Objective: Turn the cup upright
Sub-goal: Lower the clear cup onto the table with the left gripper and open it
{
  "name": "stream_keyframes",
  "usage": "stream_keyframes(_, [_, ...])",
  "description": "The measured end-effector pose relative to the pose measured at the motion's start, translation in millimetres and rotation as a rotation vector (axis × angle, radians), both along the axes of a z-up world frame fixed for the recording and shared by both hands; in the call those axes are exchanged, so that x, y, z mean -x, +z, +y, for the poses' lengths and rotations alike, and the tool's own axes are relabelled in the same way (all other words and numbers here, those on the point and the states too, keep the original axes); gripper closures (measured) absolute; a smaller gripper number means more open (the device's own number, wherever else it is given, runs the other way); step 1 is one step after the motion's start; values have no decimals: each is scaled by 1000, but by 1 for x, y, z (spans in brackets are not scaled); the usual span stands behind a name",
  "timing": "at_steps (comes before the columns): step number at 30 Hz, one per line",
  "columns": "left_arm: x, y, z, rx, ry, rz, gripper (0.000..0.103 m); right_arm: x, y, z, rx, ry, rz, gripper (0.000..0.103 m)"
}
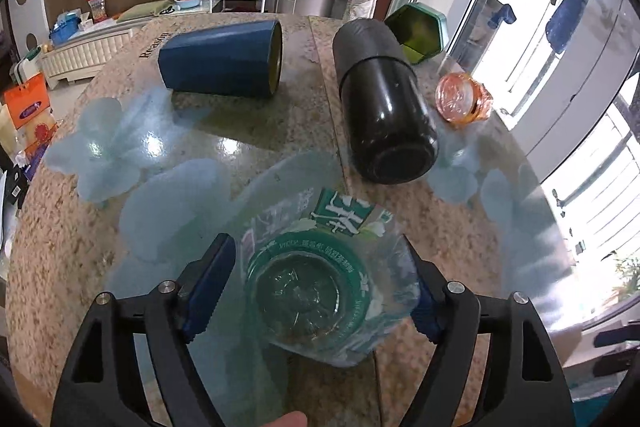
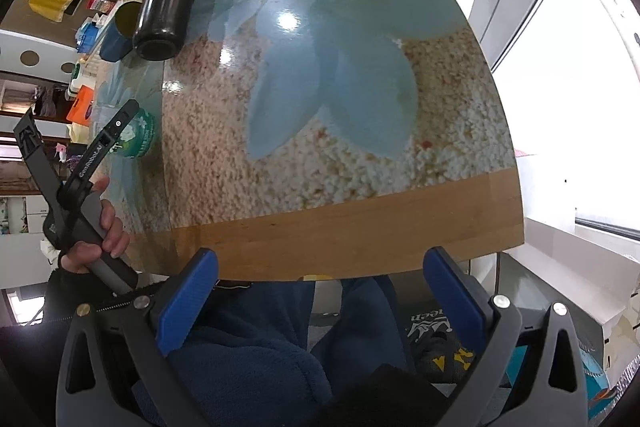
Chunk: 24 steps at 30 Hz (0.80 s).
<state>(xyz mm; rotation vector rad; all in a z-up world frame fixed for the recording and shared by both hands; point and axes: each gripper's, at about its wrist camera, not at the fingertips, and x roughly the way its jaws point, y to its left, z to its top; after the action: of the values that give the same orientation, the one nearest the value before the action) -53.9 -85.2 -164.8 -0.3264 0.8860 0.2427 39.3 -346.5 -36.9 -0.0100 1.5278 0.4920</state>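
The bench fills both views, a speckled stone top printed with pale blue flowers; only the right wrist view shows its wooden edge strip at 6 o'clock and the person's blue-clad legs below it. Next in size is the black flask, lying on its side at 1 o'clock in the left wrist view with its base toward the camera; the right wrist view finds it at 10 o'clock. The blue cup lies on its side at 11 o'clock in the left view, mouth facing right – in the right view it is mostly hidden behind the flask. A green hexagonal tin at 1 o'clock shows clearly only in the left view. The clear cup, with green printed lettering, sits low at 6 o'clock between the blue pads of the left tool. The right pad touches its wall; the left pad sits just beside it, and whether it presses I cannot tell. Whether the cup rests on the bench is unclear. The right view sees it from the side as a small green shape at 9 o'clock, beside the person's hand. The orange wrapped packet lies near the flask at 2 o'clock. The right tool stands wide open, holding nothing, off the bench edge.
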Motion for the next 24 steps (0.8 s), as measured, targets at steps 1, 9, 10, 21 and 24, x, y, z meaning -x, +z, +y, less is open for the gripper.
stream_keyframes(1, [2,5,0,-2,-3,-2,19,0,0,1,-5,0,0,0])
stream_keyframes(9, [9,37,4,24,-18,43,6,-6,13,33,-103,44,-31,0])
stream_keyframes(10, [11,42,5,27,-22,52,5,-8,15,39,-119,52,-40,0])
stream_keyframes(21, [27,102,18,6,-43,35,0,-19,61,101,-279,148,-195,0])
stream_keyframes(24, [32,117,18,-6,-50,32,0,-16,72,112,-288,170,-252,0])
